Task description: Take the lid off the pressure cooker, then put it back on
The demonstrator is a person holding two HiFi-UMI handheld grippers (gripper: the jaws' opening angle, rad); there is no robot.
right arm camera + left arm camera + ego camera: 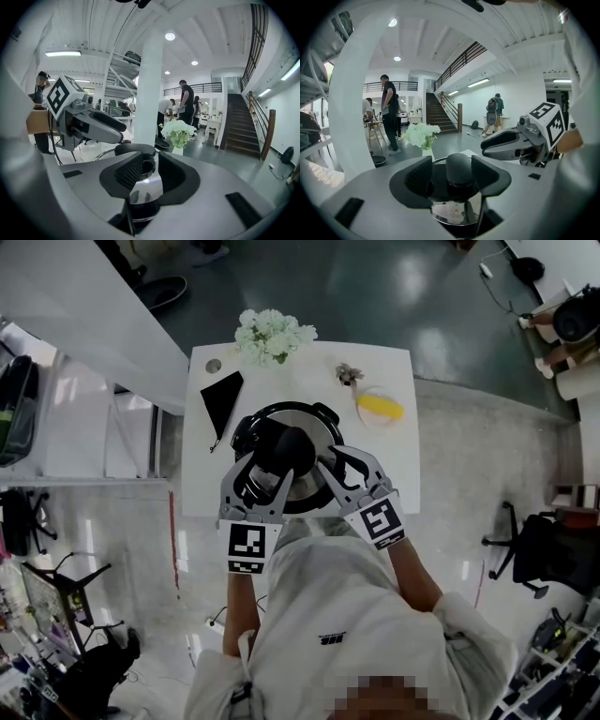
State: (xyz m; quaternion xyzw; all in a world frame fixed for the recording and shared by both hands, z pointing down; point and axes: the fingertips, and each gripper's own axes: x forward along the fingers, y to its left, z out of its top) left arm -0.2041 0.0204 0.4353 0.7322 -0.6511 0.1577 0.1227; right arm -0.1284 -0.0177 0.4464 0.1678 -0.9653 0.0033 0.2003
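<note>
Reference item: pressure cooker (325, 416), standing at the near edge of the white table (394, 451).

1. Left of the cooker: a black triangular cloth (222, 399) lies flat on the table, apart from the cooker and out of the working area.
2. Left gripper (459, 174): clenched on the knob (293, 448) at the centre of the lid (302, 489). The knob is a rounded, matte black dome, and the ribbed black pads (417, 180) bracket it from either side. This appears to be a gripping hold. A centre grip lets the lid come up level without tipping.
3. Cooker: the lid is still seated on the body, so removal has not begun. The lid is polished, mirror-like metal; the rim fittings are black.
4. Right gripper (150, 161): released, with its jaws apart over the right part of the lid, just short of the knob. Only bare polished metal shows between the pads. It is probably placed there to steady the cooker.
5. Right of the cooker: a yellow item (381, 407) rests on the table, well apart.
6. Behind the cooker: white flowers (272, 336).
</note>
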